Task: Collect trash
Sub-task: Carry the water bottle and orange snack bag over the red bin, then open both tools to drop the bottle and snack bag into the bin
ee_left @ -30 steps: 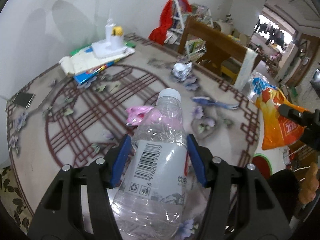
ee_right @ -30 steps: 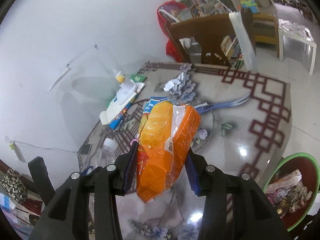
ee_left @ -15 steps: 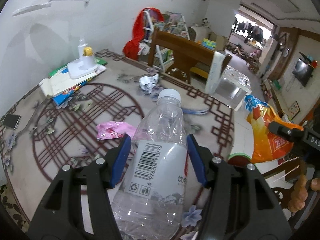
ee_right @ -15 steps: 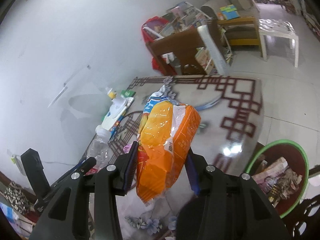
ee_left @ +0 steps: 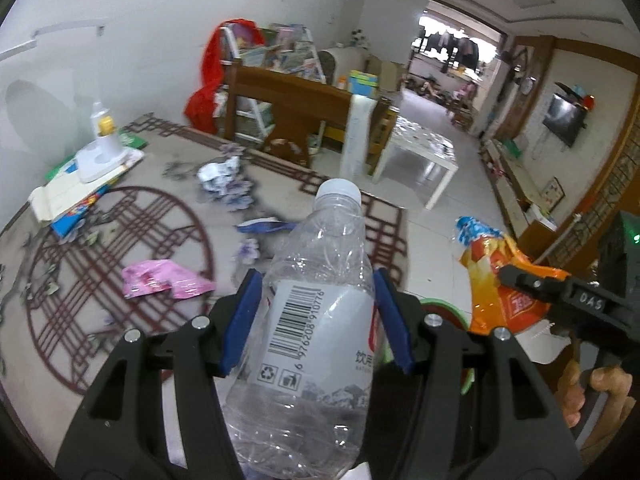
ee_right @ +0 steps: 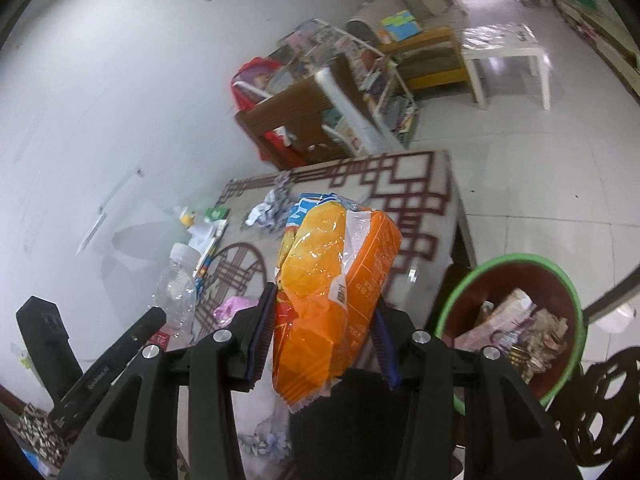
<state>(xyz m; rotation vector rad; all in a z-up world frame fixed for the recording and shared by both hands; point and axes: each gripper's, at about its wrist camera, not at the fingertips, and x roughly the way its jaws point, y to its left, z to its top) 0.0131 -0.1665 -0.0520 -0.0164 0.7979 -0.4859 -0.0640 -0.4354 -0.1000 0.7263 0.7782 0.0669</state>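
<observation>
**Both claws loaded, bin sits lower right**

Currently the left gripper (ee_left: 316,320) is clamped on the clear bottle (ee_left: 316,328), long axis along the fingers, cap pointing away. Right gripper (ee_right: 320,340) pinches the orange snack bag (ee_right: 336,280). Green-rimmed bin (ee_right: 452,300) sits at lower right of the right wrist view, off the table edge (ee_right: 456,208), so the right hand looks nearer. Pink wrapper (ee_left: 160,284) and crumpled paper (ee_left: 218,172) remain on the table.

Table (ee_left: 168,216), patterned top, ahead-left of the left gripper (ee_left: 316,324). On it: pink wrapper (ee_left: 164,282) nearest, blue scrap (ee_left: 264,225) ahead, crumpled foil wad (ee_left: 218,172) farther, book stack (ee_left: 76,188) far left with white bottle stand (ee_left: 100,152) on top.
</observation>
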